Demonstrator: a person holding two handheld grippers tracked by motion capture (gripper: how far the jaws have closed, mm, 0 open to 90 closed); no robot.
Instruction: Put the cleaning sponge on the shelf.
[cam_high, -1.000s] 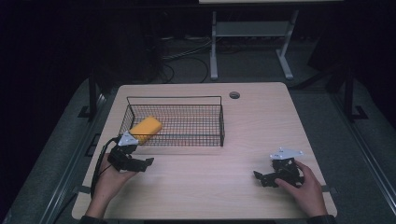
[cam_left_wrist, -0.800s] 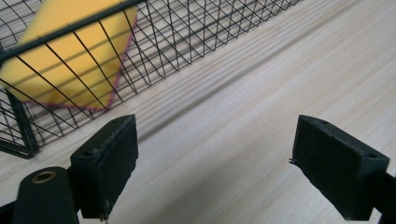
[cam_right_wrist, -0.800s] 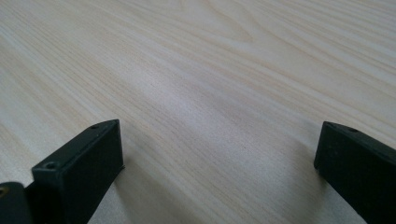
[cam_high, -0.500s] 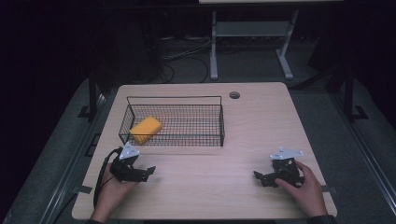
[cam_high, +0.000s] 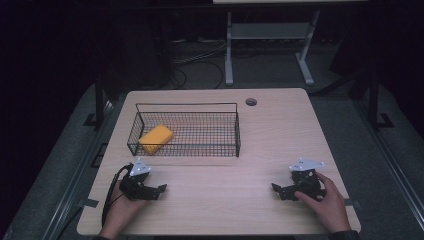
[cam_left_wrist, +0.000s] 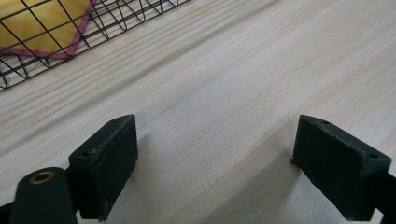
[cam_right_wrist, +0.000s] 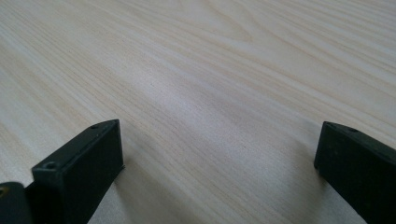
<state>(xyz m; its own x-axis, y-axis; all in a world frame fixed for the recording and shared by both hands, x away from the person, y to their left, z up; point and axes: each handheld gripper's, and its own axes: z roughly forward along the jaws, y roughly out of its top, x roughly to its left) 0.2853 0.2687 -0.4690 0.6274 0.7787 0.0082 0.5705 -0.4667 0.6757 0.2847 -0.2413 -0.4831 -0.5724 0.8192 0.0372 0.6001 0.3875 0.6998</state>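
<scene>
desks: one light wooden desk (cam_high: 260, 140)
wire baskets: one black basket (cam_high: 187, 149)
yellow sponges: one sponge (cam_high: 156, 139), inside the basket
grippers: two, left gripper (cam_high: 156, 190) and right gripper (cam_high: 278, 190)
hands: two

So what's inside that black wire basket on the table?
The wire basket holds one yellow sponge, lying at its left end; the left gripper view shows a pink edge on it. The rest of the mesh floor looks bare. What lies beneath the sponge is covered.
</scene>
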